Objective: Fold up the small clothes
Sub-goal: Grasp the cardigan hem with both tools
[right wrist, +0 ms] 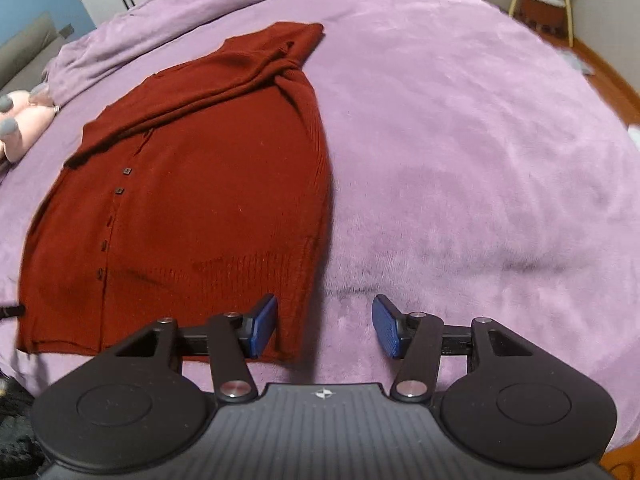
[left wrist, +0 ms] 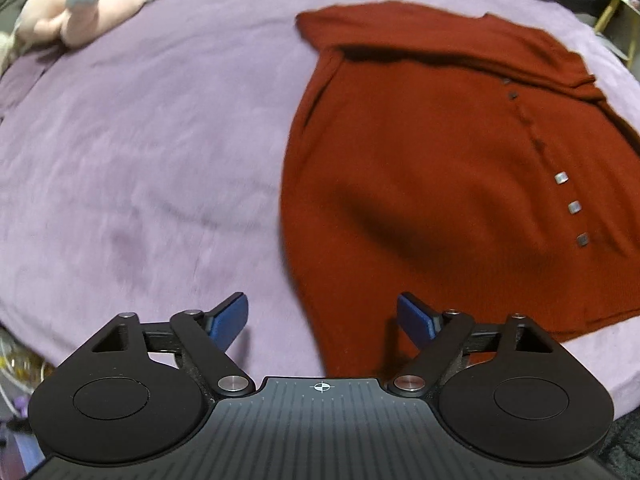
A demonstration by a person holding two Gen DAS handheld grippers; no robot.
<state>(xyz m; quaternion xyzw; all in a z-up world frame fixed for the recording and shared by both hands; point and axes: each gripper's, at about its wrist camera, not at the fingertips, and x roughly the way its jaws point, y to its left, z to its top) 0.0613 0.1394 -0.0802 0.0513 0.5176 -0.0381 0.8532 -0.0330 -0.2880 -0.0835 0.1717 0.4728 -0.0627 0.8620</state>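
Red cardigan (left wrist: 440, 160) fills the right half of the left wrist view, flat on the purple blanket (left wrist: 140, 160), sleeves already folded across the top, button row facing up, so a hem-to-collar fold looks next. Plush toy (left wrist: 80, 8) sits upper left, well clear. Your left gripper (left wrist: 322, 322) hangs wide, nothing between the pads, straddling the cardigan's left hem edge. Your right gripper (right wrist: 324, 326) is parted about halfway, empty, over the right hem corner.

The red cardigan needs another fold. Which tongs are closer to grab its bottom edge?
Probably the left tongs: they hang open right over the red cardigan at its near hem. The right tongs, also open, sit mostly over bare purple blanket.
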